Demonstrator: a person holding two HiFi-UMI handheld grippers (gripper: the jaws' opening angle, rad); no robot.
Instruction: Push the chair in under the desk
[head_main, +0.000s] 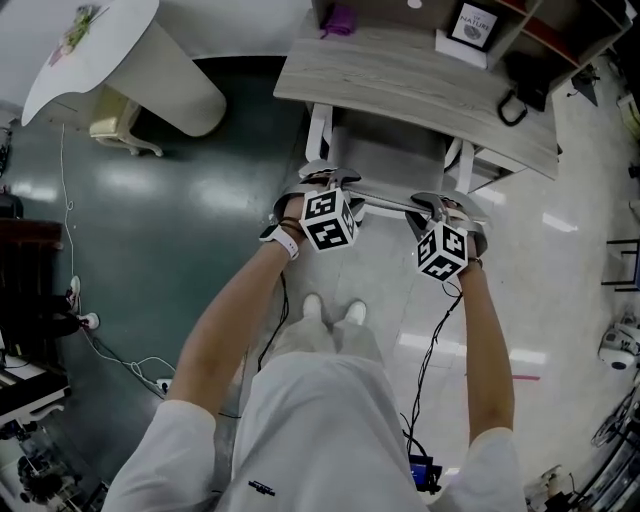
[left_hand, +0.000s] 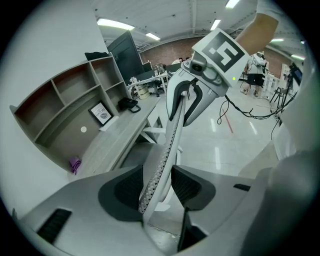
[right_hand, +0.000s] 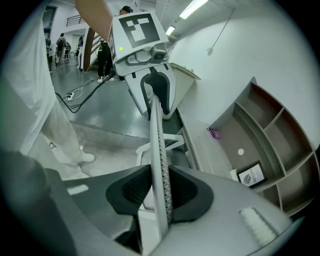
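Note:
The white chair (head_main: 385, 160) stands with its seat partly under the pale wooden desk (head_main: 400, 75), and its backrest top edge (head_main: 385, 205) faces me. My left gripper (head_main: 325, 180) is shut on the left end of that edge. In the left gripper view the mesh backrest (left_hand: 167, 145) runs between the dark pads (left_hand: 122, 192) of the left gripper (left_hand: 159, 187). My right gripper (head_main: 440, 205) is shut on the right end. In the right gripper view both pads of the right gripper (right_hand: 161, 192) press on the thin backrest (right_hand: 157, 140).
A framed picture (head_main: 472, 25) and a purple thing (head_main: 338, 20) sit on the desk below the shelf unit (right_hand: 270, 135). A white round table (head_main: 90, 40) stands at the far left. Cables (head_main: 130, 365) trail on the floor at the left. My feet (head_main: 335, 312) are just behind the chair.

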